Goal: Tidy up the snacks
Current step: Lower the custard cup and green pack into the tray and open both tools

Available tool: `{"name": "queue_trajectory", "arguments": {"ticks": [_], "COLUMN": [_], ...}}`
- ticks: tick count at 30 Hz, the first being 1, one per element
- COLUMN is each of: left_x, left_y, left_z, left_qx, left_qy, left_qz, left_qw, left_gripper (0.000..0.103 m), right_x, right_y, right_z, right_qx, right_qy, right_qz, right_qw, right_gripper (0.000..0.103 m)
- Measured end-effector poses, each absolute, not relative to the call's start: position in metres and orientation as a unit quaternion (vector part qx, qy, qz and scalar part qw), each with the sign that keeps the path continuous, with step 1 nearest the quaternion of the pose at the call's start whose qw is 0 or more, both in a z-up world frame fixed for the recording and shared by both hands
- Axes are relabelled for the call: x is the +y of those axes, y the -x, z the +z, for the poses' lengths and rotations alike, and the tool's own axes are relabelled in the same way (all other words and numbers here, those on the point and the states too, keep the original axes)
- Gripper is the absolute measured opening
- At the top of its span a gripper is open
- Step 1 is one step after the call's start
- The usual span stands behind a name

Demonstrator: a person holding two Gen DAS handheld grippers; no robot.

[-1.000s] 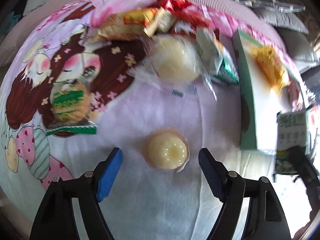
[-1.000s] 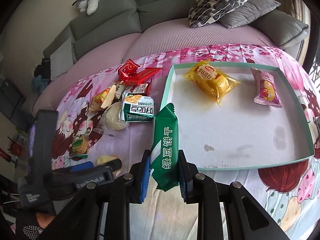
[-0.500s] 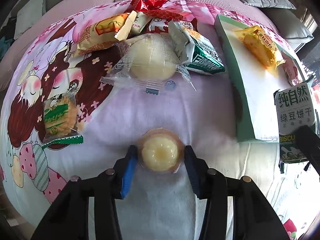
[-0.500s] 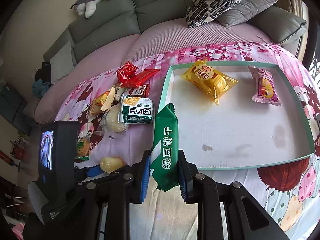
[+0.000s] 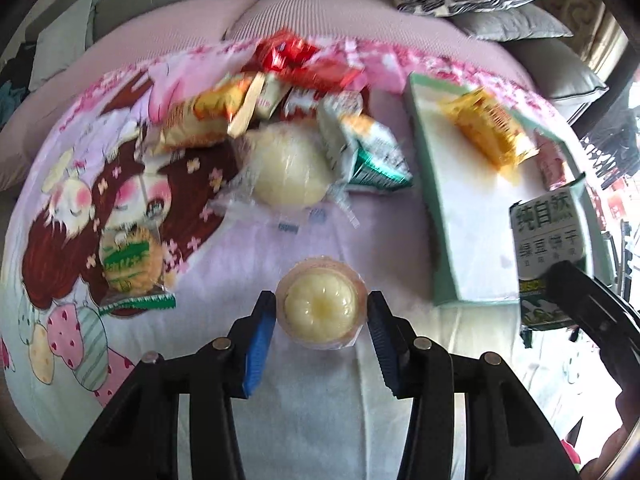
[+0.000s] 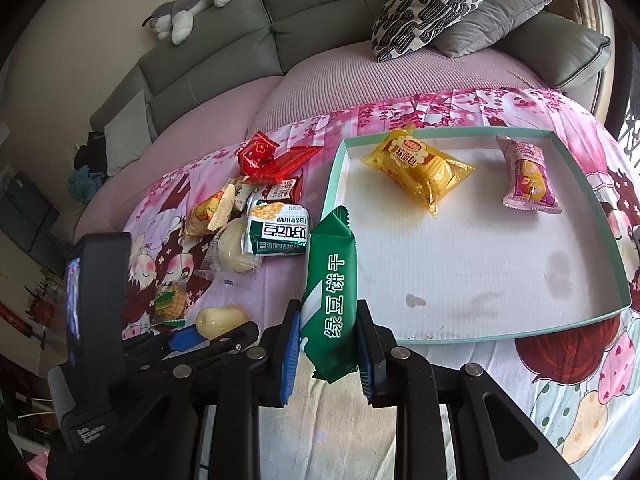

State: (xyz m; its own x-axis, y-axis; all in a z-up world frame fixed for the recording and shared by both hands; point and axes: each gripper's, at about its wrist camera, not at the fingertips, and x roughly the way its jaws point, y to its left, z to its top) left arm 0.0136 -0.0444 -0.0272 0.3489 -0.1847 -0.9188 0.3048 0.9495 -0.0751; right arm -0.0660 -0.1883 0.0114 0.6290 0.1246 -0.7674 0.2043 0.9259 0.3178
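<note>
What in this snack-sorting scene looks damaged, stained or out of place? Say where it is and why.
The tray floor is marked: darker blotches near its right side and a small spot by the front rim, like old grease or damp. Otherwise only an unsorted snack pile left of the tray. Nothing looks spilled or torn.

Glossy plastic jelly cup [image 5: 321,305], matt cloth sheet [image 5: 328,420]

A pale yellow jelly cup [image 5: 321,307] sits between blue claw pads. A green biscuit packet [image 6: 329,304] stands upright beside the tray's [image 6: 472,338] near left corner. Inside the tray lie a yellow packet [image 6: 420,170] and a pink packet [image 6: 528,176]; other snacks [image 6: 256,216] are heaped on the bedspread left of it.
</note>
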Motion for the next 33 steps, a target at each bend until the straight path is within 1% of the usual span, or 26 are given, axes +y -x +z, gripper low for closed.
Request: {"name": "queue_trajectory", "arguments": {"ticks": [8, 11, 16, 24, 29, 33], "left_x": [-0.053, -0.067, -0.097, -0.154, -0.177, -0.182], "left_y": [-0.007, 0.001, -0.002, 0.001, -0.008, -0.017], "left_z": [0.0, 0.011, 0.016, 0.009, -0.002, -0.016], "left_qx": [0.489, 0.466, 0.441, 0.428, 0.44, 0.455], "left_qy": [-0.051, -0.067, -0.087, -0.134, -0.137, -0.136], "left_qz": [-0.169, -0.179, -0.213, -0.268, -0.286, -0.282], "left_qw": [0.854, 0.864, 0.868, 0.853, 0.84, 0.834], "left_gripper": [0.048, 0.048, 0.048, 0.048, 0.048, 0.048], "right_x": [-0.217, -0.237, -0.273, -0.313, -0.327, -0.328], "right_y": [0.071, 0.075, 0.085, 0.101, 0.103, 0.099], "right_z": [0.017, 0.018, 0.02, 0.024, 0.02, 0.013], "right_qx": [0.41, 0.403, 0.393, 0.369, 0.37, 0.38], "right_qy": [-0.209, -0.217, -0.228, -0.261, -0.258, -0.259], "right_qz": [-0.071, -0.105, -0.166, -0.215, -0.243, -0.233], "right_qw": [0.885, 0.883, 0.875, 0.866, 0.859, 0.857], "right_gripper": [0.027, 0.027, 0.027, 0.027, 0.027, 0.027]}}
